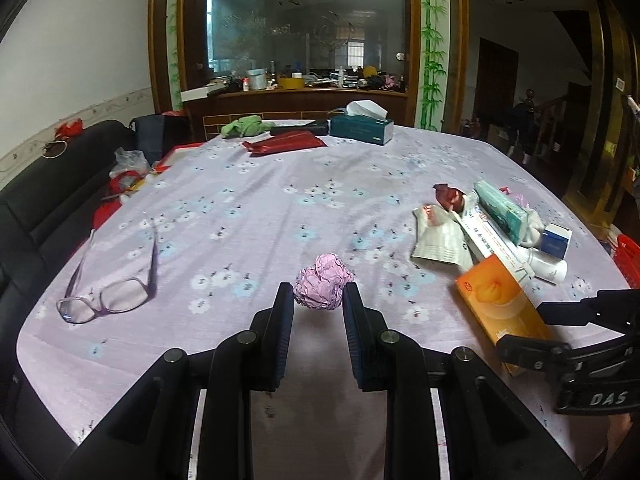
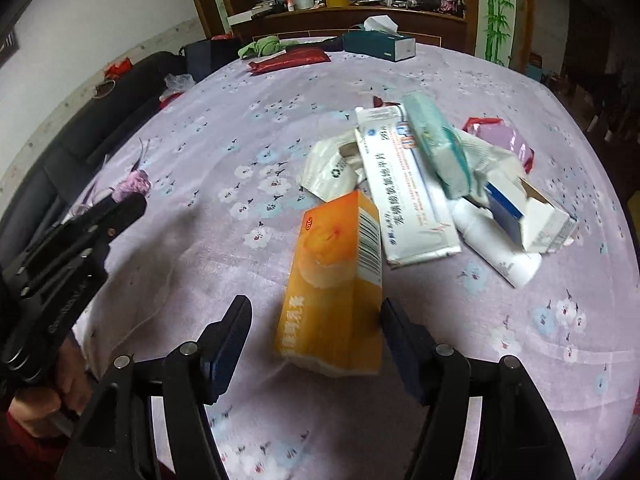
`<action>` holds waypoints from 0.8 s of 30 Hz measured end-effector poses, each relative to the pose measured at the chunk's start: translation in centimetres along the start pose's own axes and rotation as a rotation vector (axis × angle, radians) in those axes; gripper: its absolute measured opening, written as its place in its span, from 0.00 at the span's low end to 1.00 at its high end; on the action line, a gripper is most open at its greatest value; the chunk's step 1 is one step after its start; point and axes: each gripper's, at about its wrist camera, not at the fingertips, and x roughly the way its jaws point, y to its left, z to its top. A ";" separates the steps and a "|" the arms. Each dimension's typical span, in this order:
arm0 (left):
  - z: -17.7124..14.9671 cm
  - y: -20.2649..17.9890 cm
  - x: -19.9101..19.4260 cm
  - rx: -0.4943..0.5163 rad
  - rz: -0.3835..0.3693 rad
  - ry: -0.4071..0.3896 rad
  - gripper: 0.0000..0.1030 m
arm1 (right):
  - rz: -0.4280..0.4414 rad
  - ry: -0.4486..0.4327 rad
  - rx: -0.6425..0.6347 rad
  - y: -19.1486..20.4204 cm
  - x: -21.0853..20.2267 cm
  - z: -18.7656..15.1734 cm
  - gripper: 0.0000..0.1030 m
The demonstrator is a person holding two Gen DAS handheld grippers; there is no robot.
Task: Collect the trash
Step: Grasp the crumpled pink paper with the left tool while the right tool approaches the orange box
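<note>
Right now the left claw (image 1: 318,308) stands open with its two black fingers on either side of a crumpled ball of pink paper (image 1: 323,287), which lies on the lilac flowered cloth of the table (image 1: 248,208) near its front edge; whether the pads already touch the paper I cannot tell. The right claw (image 2: 316,320) is open too, its fingers flanking the near end of a tall orange cardboard carton (image 2: 334,284), with a clear gap on the left side. To do each grasp well, I judge the fingers should close squarely across the middle of the thing, gently on the paper ball since it will crush and may slip forward. Beyond the carton sits a loose heap of white and teal medicine boxes (image 2: 420,184), touching one another, so lifting the carton straight up seems safest. Left of the ball lie purple-framed spectacles (image 1: 108,292), well apart. The middle of the table is open cloth; farther back lies a dark teal tissue box (image 1: 362,128).
</note>
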 end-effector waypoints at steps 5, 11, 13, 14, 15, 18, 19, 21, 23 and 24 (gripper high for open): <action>0.0 0.4 -0.2 0.009 0.025 -0.013 0.23 | -0.047 0.023 -0.010 0.7 1.1 0.2 0.69; -0.2 0.5 -0.2 0.011 0.032 -0.015 0.23 | -0.052 0.036 0.020 0.1 1.3 0.0 0.53; -0.1 0.5 -0.2 0.012 0.032 -0.016 0.23 | -0.040 0.029 0.039 -0.3 1.1 -0.1 0.53; -0.1 0.5 -0.2 0.012 0.032 -0.017 0.23 | -0.039 0.025 0.043 -0.4 0.9 -0.2 0.52; -0.2 0.5 -0.1 0.014 0.033 -0.018 0.23 | -0.037 0.020 0.048 -0.5 0.7 -0.3 0.52; -0.1 0.6 -0.2 0.015 0.028 -0.018 0.23 | -0.021 0.006 0.060 -0.7 0.1 -0.6 0.52; -0.1 0.5 -0.2 0.017 0.027 -0.019 0.23 | -0.018 0.000 0.062 -0.8 -0.2 -0.8 0.51; 0.0 0.4 -0.3 0.020 0.023 -0.022 0.23 | -0.015 -0.013 0.068 -0.9 -0.7 -1.1 0.51; 0.1 0.2 -0.4 0.025 0.018 -0.025 0.23 | -0.011 -0.023 0.078 -1.0 -1.1 -1.3 0.51; 0.1 0.1 -0.5 0.027 0.015 -0.026 0.23 | -0.007 -0.028 0.083 -1.2 -1.4 -1.4 0.51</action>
